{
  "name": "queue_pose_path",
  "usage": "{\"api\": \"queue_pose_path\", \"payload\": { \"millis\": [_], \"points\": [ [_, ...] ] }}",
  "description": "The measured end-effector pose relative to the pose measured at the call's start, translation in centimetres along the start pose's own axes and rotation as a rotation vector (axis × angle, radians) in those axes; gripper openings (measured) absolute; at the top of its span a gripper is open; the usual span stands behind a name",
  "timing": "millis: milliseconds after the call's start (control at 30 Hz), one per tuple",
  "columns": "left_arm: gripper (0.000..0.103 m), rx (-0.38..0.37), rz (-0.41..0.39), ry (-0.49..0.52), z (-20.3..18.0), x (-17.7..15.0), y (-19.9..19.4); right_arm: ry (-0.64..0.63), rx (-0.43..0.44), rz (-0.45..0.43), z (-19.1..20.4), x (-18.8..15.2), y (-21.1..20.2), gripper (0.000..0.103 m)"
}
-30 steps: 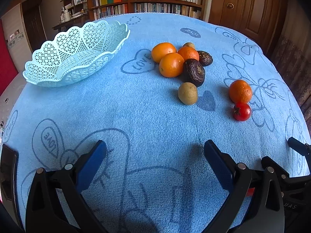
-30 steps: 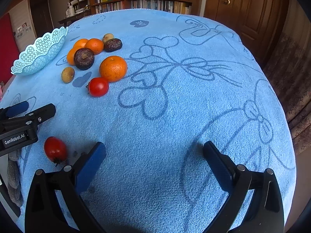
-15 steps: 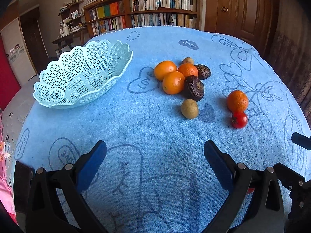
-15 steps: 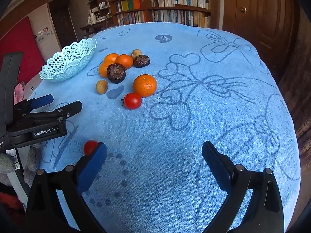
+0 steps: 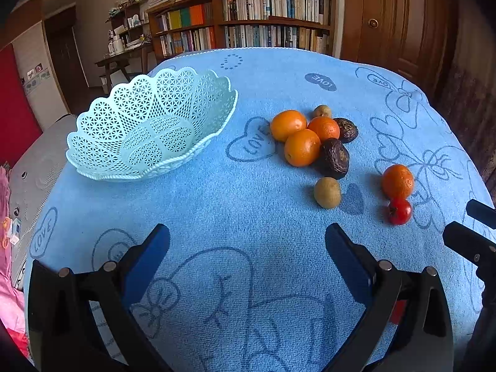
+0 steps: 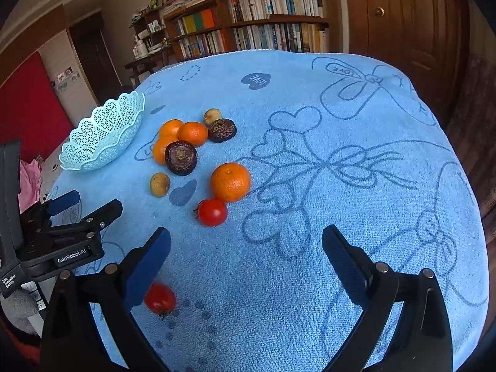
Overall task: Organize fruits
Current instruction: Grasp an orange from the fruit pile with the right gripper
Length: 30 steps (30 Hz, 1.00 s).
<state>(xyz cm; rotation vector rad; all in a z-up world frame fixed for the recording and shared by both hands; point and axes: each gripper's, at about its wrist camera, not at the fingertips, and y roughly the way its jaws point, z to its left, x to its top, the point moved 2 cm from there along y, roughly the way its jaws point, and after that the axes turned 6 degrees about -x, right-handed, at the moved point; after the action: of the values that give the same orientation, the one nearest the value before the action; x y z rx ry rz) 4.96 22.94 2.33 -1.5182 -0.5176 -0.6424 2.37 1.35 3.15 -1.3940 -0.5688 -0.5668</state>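
Note:
A pale green lattice basket (image 5: 148,130) (image 6: 102,133) sits at the left of the blue cloth with nothing in it. Right of it lies a cluster of oranges (image 5: 302,147) (image 6: 192,133), two dark wrinkled fruits (image 5: 334,158) (image 6: 181,158) and a kiwi (image 5: 327,192) (image 6: 159,184). A lone orange (image 5: 397,181) (image 6: 231,181) and a red tomato (image 5: 400,211) (image 6: 212,212) lie further right. A second tomato (image 6: 159,299) rests by my right gripper's left finger. My left gripper (image 5: 248,260) (image 6: 83,204) and right gripper (image 6: 246,259) (image 5: 477,226) are both open, holding nothing, above the cloth's near side.
A blue towel with heart and bow drawings (image 5: 248,217) covers the rounded table. Bookshelves (image 5: 248,24) and a wooden door (image 5: 387,18) stand behind it. A pink cloth (image 5: 6,279) lies off the table's left edge.
Both grippers have lifted and pulled back toward the near edge, so the fruit and basket look smaller and more of the room shows. The fruits have not moved.

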Motion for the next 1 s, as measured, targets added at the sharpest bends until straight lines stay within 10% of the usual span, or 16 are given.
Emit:
{"api": "queue_pose_path", "payload": {
  "millis": [333,1000],
  "points": [
    [0.101,-0.006,0.014,-0.008,0.1,-0.1,0.4,0.002,0.021,0.044,0.8,1.6,2.5,0.088],
    [0.101,-0.067,0.047,-0.039,0.3,0.7,0.9,0.012,0.053,0.098,1.9,3.8,7.0,0.040]
  ]
}}
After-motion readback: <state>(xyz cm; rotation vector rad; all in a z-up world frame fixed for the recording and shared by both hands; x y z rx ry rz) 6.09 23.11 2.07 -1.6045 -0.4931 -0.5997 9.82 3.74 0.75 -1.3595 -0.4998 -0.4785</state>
